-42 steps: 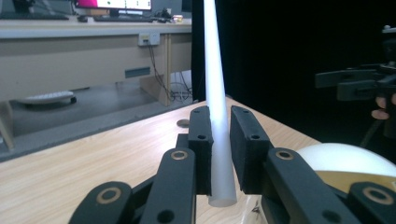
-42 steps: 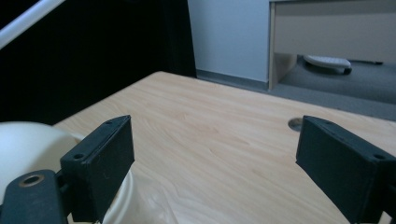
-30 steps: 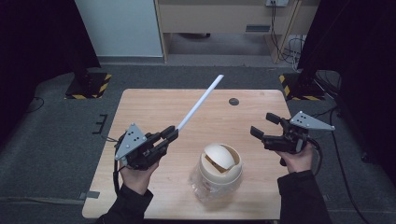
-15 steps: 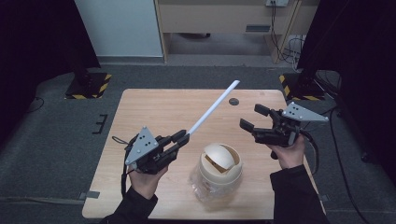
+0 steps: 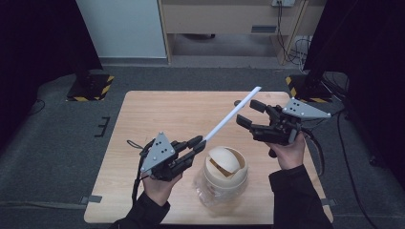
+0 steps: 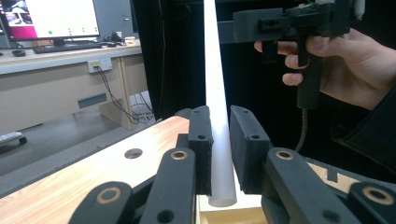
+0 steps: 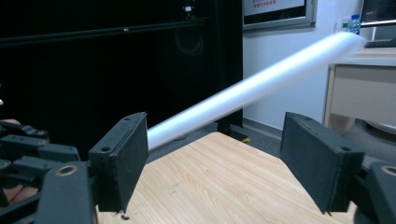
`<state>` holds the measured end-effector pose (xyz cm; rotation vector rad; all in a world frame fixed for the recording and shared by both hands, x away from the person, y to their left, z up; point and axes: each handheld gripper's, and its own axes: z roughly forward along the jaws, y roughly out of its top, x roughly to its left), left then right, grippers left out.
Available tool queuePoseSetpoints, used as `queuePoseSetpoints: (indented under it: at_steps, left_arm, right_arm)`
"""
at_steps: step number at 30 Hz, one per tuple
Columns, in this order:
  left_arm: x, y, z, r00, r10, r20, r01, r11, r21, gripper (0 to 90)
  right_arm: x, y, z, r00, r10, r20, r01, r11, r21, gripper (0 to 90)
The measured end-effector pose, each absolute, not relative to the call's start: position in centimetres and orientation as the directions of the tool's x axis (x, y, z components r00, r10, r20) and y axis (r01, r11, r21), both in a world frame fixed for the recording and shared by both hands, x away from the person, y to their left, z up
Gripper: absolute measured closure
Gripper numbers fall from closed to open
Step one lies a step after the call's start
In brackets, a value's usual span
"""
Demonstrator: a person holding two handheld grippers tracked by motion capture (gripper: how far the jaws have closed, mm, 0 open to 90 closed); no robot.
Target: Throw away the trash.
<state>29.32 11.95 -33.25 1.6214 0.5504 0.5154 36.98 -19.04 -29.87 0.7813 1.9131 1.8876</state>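
Observation:
A long white rod slants up and away to the right from my left gripper, which is shut on its lower end. In the left gripper view the rod stands between the pads of that gripper. My right gripper is held above the table's right side, open, its tips close beside the rod's upper part. Its jaws have just been closing. In the right gripper view the rod crosses just beyond the open gripper, touching neither pad.
A clear jar with a pale slotted lid stands at the front of the wooden table, just right of my left gripper. A small round hole lies near the table's far right. Dark floor surrounds the table.
My left gripper has carried the rod to the right, toward the jar. My right gripper has risen and moved left to the rod's upper part, its jaws somewhat narrower.

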Motion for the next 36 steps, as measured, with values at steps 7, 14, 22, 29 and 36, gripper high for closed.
queuePoseSetpoints:
  at_steps: [7, 14, 22, 29, 36]
  left_arm:
    - [29.3, 11.3, -33.2, 0.794, 0.608, 0.022, 0.052, -0.105, 0.993, 78.3]
    - [29.3, 10.9, -33.2, 0.795, 0.606, 0.033, 0.047, -0.116, 0.992, 78.3]
    - [29.6, 10.7, -33.3, 0.794, 0.607, 0.029, 0.056, -0.121, 0.991, 78.3]
    - [29.8, 10.4, -33.5, 0.792, 0.610, 0.027, 0.064, -0.127, 0.990, 78.4]
    - [30.1, 10.2, -33.7, 0.792, 0.610, 0.019, 0.082, -0.138, 0.987, 78.2]
  right_arm:
    - [37.0, -18.9, -29.9, -0.800, 0.585, 0.133, 0.137, -0.039, 0.990, 33.4]
    - [37.0, -18.8, -29.8, -0.816, 0.557, 0.158, 0.142, -0.072, 0.987, 43.6]
    - [36.9, -18.9, -29.6, -0.829, 0.521, 0.204, 0.157, -0.134, 0.978, 56.8]
    - [36.9, -18.9, -29.5, -0.830, 0.512, 0.223, 0.159, -0.165, 0.973, 62.1]
    - [36.8, -18.7, -29.4, -0.837, 0.486, 0.253, 0.175, -0.201, 0.964, 68.1]
